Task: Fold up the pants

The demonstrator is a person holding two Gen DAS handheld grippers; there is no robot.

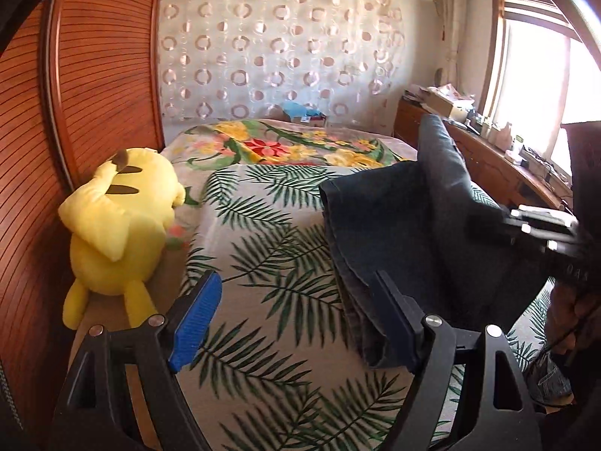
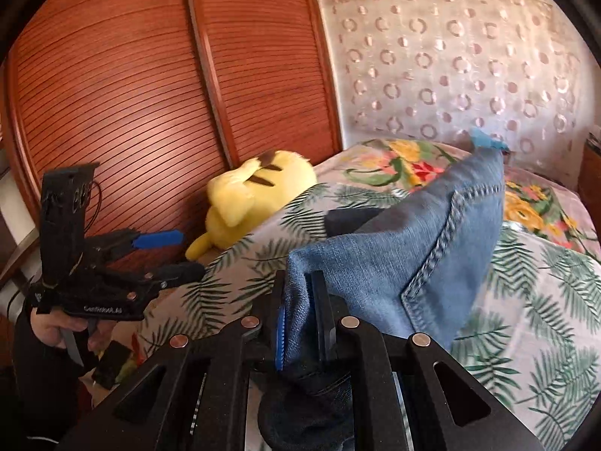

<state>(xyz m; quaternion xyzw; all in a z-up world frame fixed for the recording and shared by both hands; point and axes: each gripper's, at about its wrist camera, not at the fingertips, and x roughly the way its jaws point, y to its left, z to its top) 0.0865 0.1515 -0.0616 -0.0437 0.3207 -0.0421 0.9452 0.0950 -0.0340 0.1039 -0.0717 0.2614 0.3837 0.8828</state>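
A yellow plush toy [image 1: 116,225] lies at the bed's [image 1: 263,233] left edge against the wooden wardrobe [image 1: 94,75], apart from the jeans [image 1: 405,233]. The jeans lie lengthwise down the bed's right side, their near part lifted. The right gripper [image 2: 300,323] has its jaws clamped on denim; the left gripper [image 1: 296,319] hovers, jaws wide.

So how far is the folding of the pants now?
Partly done. The jeans already lie doubled on the bed. In hand: the right hand-held gripper is shut on a denim edge and holds it raised. The left hand-held gripper is open, holding nothing, beside the near end of the jeans. Left to do: lay the raised part down and flatten it.
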